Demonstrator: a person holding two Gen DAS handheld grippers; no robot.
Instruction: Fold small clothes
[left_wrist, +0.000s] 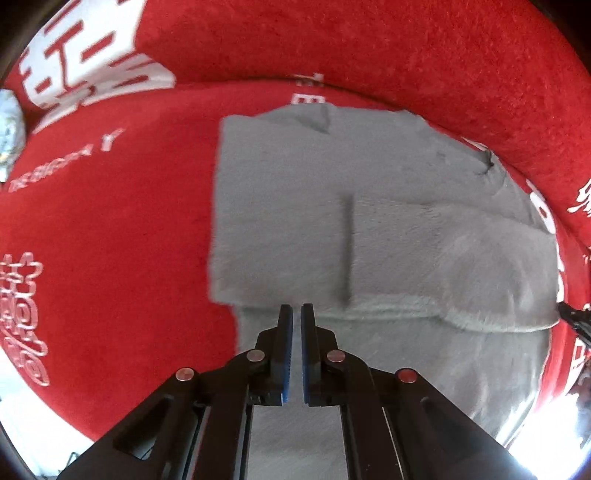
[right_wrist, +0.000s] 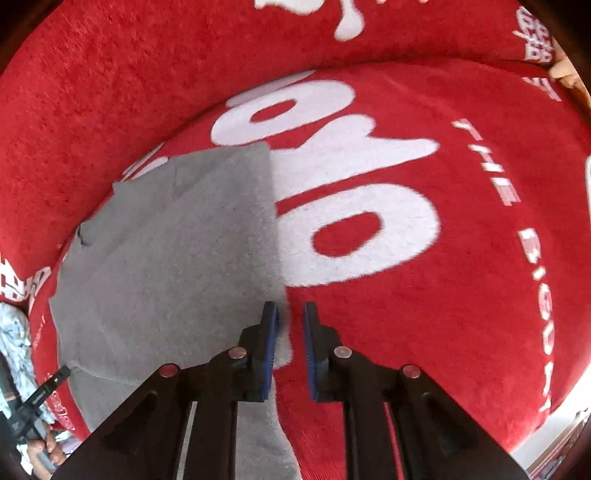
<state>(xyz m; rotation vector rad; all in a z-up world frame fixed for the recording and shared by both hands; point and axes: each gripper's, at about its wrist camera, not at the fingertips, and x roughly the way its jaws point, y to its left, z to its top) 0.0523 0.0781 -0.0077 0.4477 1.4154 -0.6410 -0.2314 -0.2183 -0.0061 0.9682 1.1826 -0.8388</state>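
Note:
A grey fleece garment lies partly folded on a red seat cover with white print; a folded flap lies across its right half. My left gripper hovers over the garment's near part with its jaws almost closed and nothing between them. In the right wrist view the same garment lies at the left. My right gripper is slightly open, straddling the garment's right edge; the cloth edge lies beside the left pad. The right gripper's tip shows at the left wrist view's far right.
The red cover rises into a backrest behind the garment. A patterned light cloth lies at the left edge of the right wrist view, and the left gripper's tip shows there. Bright floor shows at the lower right.

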